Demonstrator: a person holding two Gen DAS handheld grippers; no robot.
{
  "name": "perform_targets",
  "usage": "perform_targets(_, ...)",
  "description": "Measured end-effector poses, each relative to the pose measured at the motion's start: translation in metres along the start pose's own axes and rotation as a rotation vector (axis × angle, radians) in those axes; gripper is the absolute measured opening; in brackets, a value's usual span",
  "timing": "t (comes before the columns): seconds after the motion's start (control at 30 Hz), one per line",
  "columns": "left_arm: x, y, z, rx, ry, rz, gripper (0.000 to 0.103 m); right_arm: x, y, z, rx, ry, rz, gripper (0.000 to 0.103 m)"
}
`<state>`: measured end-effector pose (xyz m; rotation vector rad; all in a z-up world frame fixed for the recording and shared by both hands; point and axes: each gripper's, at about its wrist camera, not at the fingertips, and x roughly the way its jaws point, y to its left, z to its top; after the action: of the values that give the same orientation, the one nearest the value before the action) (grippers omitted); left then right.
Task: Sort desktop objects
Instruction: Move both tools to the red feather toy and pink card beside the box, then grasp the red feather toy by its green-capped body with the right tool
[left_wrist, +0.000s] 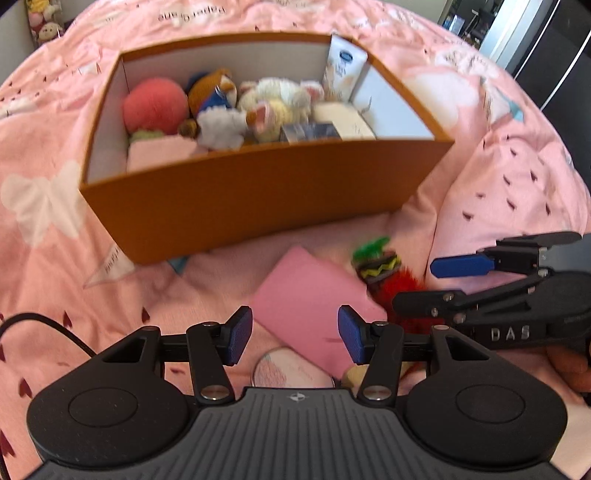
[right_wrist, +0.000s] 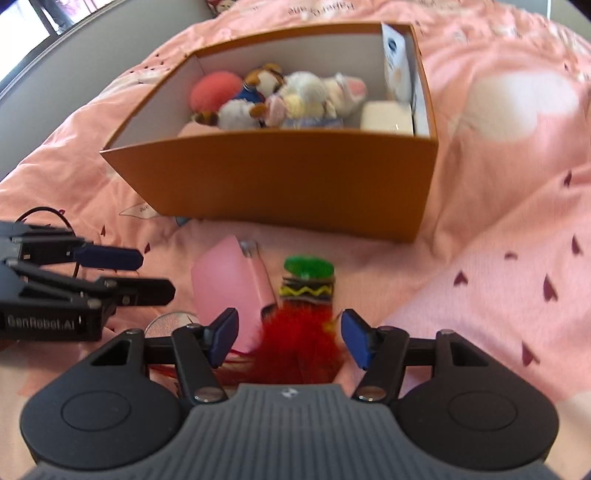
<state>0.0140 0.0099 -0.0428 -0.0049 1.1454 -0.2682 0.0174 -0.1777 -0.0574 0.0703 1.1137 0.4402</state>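
Both grippers, left gripper (left_wrist: 295, 338) and right gripper (right_wrist: 289, 338), hover open, level.

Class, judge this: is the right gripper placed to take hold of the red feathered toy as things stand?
Probably yes. The right gripper is open, and the red feathered toy lies between its fingers with nothing across it; the pink case sits just beside it.

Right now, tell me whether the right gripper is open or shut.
Open: the right gripper has its fingers apart, straddling the red toy.
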Motion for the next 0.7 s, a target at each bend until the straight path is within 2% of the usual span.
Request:
perform_targets(0.2, 0.007, -0.003, -0.010, 0.001, 0.044, -0.002, 0.060, 0.014, -0.009, -0.008, 0.059, 0.077, 0.018, 0.064)
perform_targets(0.37, 0.009, -0.003, -0.011, 0.001, 0.056, -0.005, 0.060, 0.022, -0.021, -0.012, 0.117, 0.110, 0.082, 0.063)
perform_targets(0.57, 0.011, 0.000, -0.012, -0.024, 0.066, -0.014, 0.060, 0.029, -0.026, -0.013, 0.155, 0.132, 0.138, 0.053)
perform_targets(0.7, 0.014, 0.008, -0.012, -0.076, 0.074, -0.043, 0.060, 0.033, -0.031, -0.010, 0.198, 0.125, 0.135, 0.050)
